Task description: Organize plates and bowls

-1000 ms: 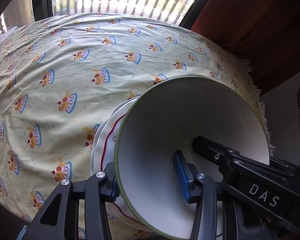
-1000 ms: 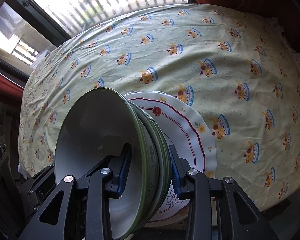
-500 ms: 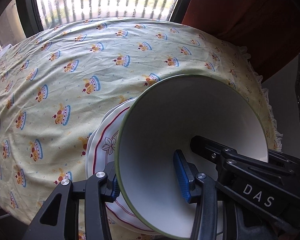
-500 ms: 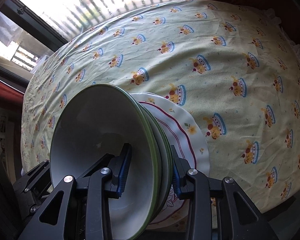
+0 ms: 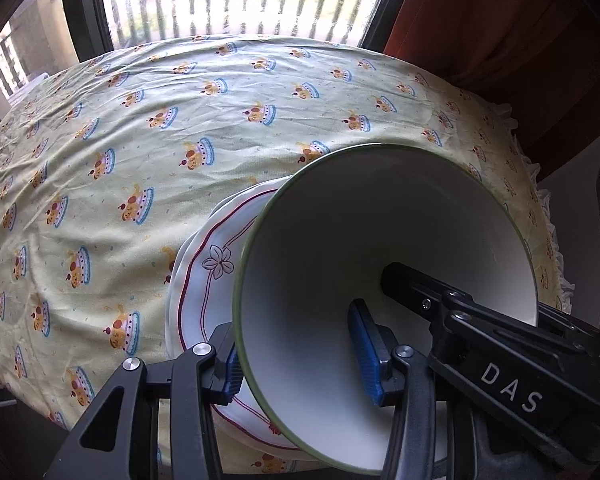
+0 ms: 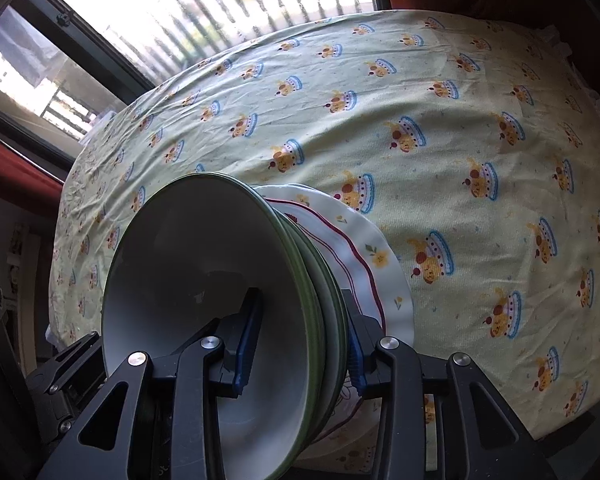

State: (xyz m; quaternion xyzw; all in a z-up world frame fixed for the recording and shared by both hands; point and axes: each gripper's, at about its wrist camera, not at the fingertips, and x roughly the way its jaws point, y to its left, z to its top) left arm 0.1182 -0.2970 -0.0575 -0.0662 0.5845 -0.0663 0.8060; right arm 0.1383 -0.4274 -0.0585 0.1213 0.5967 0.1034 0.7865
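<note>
While both pairs of jaws ease open around the rim of the nested bowls point(image 6: 204, 280), left gripper point(image 5: 300, 356) and right gripper point(image 6: 300, 344) straddle opposite sides. We judge the stack heavy, glazed, slippery and breakable; it sits on the floral plates point(image 5: 204, 280) atop the tablecloth point(image 5: 140, 140).

The left gripper point(image 5: 300, 356) is pointing steeply down, its jaws opening while straddling the rim of the bowls point(image 5: 388, 248), one blue pad inside and one outside. The right gripper point(image 6: 300, 344) is angling down the same way on the opposite rim, its jaws also opening around the stacked walls, and its black finger is showing inside the bowl in the left view
</note>
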